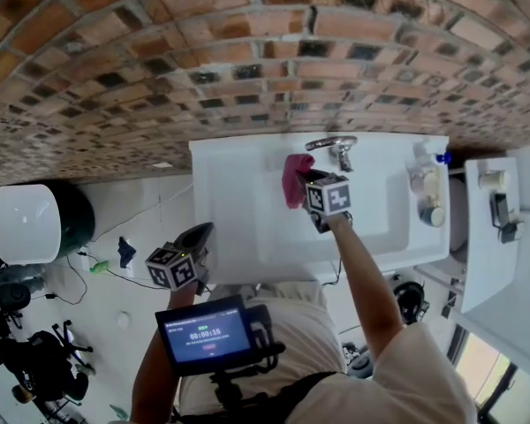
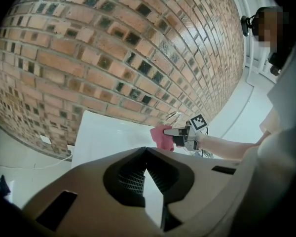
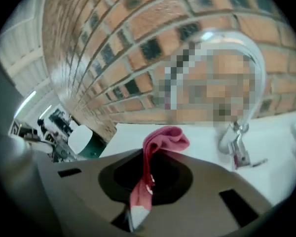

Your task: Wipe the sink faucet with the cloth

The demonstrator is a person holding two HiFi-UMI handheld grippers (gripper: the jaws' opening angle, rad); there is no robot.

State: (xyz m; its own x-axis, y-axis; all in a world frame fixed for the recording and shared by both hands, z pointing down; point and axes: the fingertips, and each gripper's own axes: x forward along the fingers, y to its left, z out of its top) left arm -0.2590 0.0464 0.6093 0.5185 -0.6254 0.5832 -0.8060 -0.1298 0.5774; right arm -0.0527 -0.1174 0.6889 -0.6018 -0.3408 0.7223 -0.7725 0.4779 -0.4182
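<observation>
**Chest-Mounted Timer Is the Only Legible Writing**

In the head view, a small screen (image 1: 207,335) at the person's chest shows a line of white digits that appears to read 00:00:15. The characters are tiny and the last 2 are uncertain. A red mark beneath them is too small to read. The left cube (image 1: 173,267), on the left gripper (image 1: 197,234), and the right cube (image 1: 328,195), on the right gripper (image 1: 306,181), carry black-and-white square markers. These are patterns, not letters or numbers. Any labels on the containers (image 1: 427,193) at the right edge of the sink (image 1: 238,201) are too small to read. Neither gripper view shows readable print.
</observation>
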